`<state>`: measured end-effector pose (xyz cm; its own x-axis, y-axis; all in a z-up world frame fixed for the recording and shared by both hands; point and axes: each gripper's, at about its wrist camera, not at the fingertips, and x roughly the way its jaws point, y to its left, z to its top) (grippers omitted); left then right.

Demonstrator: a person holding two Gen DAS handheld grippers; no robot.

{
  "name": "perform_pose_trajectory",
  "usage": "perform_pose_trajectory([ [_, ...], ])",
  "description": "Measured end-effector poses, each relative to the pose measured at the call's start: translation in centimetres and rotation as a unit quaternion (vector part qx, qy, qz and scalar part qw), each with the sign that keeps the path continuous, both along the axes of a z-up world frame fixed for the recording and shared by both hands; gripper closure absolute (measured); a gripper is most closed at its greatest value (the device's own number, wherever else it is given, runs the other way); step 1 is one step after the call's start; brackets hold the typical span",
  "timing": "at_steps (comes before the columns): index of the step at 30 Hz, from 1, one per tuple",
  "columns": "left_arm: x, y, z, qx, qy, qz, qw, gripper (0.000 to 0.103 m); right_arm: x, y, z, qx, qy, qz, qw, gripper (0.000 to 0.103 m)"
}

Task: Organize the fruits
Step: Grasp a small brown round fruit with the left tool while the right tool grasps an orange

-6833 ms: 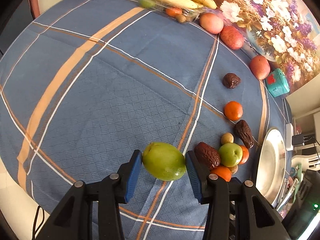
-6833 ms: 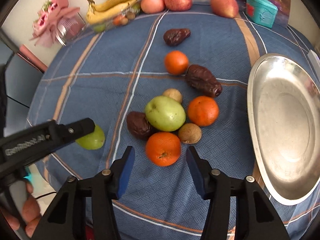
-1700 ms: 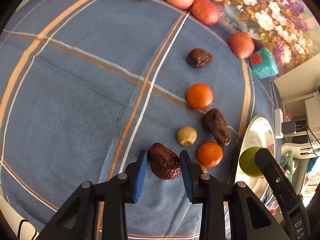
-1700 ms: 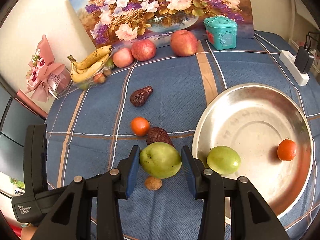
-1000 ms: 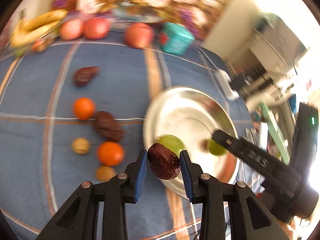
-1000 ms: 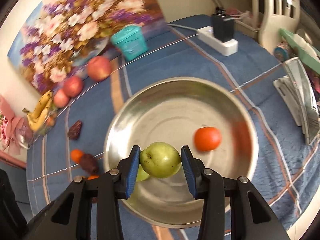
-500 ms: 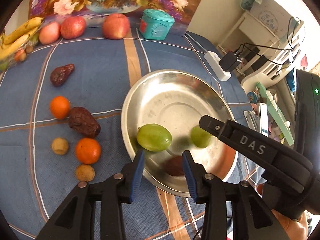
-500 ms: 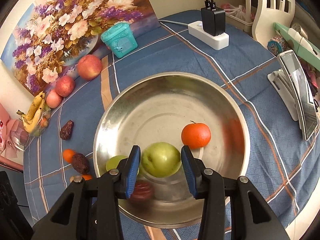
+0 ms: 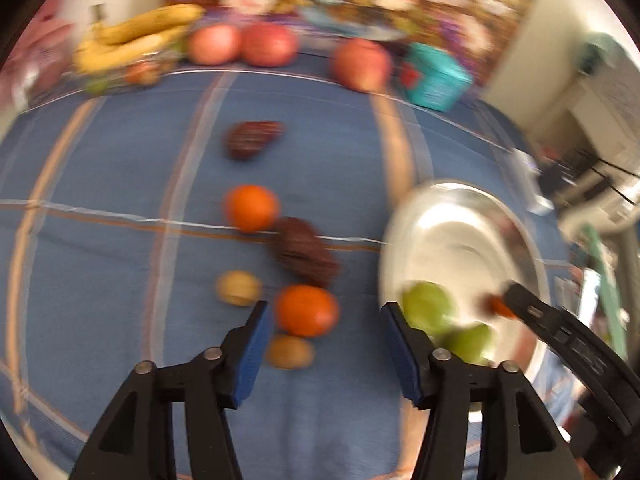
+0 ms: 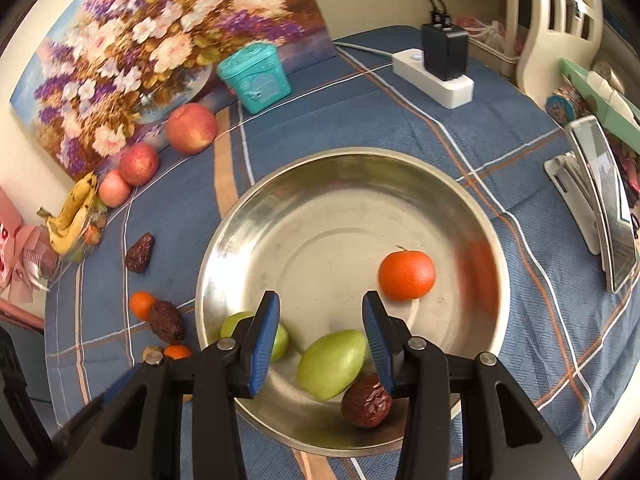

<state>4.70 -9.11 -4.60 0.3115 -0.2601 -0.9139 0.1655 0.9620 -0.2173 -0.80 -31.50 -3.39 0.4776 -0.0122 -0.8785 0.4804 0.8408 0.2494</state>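
In the blurred left wrist view, the left tongs (image 9: 324, 338) hang over the blue plaid worktop (image 9: 100, 280) with their jaws opening and nothing gripped. Just left of the left pad lies a small tan round fruit (image 9: 238, 288). Between the pads, slightly ahead, sits an orange (image 9: 307, 310), with a second small brown fruit (image 9: 289, 352) just below it, nearer the tongs. Ahead of the orange lies a dark wrinkled date (image 9: 306, 256), then another orange (image 9: 251, 207), and farther off a second date (image 9: 253, 139). Right of the right pad is the steel dish (image 9: 472, 220), with two green fruits at its near edge.

In the right wrist view, the right tongs (image 10: 320, 330) stand over the steel dish (image 10: 352, 216), narrowly parted and empty; the pads press on nothing. Behind the left pad a round green fruit (image 10: 232, 326) shows partly. Below the gap between the pads, lying free on the dish floor, is an oval green fruit (image 10: 332, 364). Touching it, low beside the right pad, is a dark date (image 10: 366, 402). Ahead and right of the right pad rests an orange (image 10: 407, 275), well apart from the green fruits. Far left of the tongs, off the dish, lie the remaining oranges and dates; apples (image 10: 192, 128) and bananas (image 10: 74, 216) line the far edge.
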Motion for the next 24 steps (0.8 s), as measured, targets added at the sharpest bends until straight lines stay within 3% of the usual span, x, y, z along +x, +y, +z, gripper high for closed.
perform_pose_trajectory([
  [2,0.5,1.4,-0.1,0.017,-0.003,0.027,0.9995,0.030,0.2,0.7,0.1,-0.006,-0.001,0.014,1.000,0.059],
  [9,1.7,6.1,0.1,0.041,-0.007,0.113,0.9927,0.023,0.9,3.2,0.6,-0.026,-0.013,0.068,0.997,0.059],
  [13,2.0,7.6,0.4,0.051,-0.014,0.142,0.9884,0.020,1.2,3.7,0.6,-0.030,-0.012,0.077,0.996,0.059],
  [16,2.1,8.1,0.2,0.057,-0.014,0.152,0.9866,0.011,1.2,3.6,0.6,-0.032,-0.009,0.077,0.996,0.059],
  [18,2.1,8.1,0.2,0.062,-0.013,0.155,0.9859,0.001,1.2,3.5,0.5,-0.033,-0.010,0.076,0.997,0.048],
  [20,2.2,8.0,0.1,0.074,-0.014,0.158,0.9847,0.000,1.2,3.5,0.5,-0.035,-0.010,0.074,0.997,0.019],
  [24,2.1,7.9,0.0,0.096,-0.022,0.156,0.9828,0.000,1.2,3.6,0.5,-0.050,-0.007,0.074,0.996,0.018],
])
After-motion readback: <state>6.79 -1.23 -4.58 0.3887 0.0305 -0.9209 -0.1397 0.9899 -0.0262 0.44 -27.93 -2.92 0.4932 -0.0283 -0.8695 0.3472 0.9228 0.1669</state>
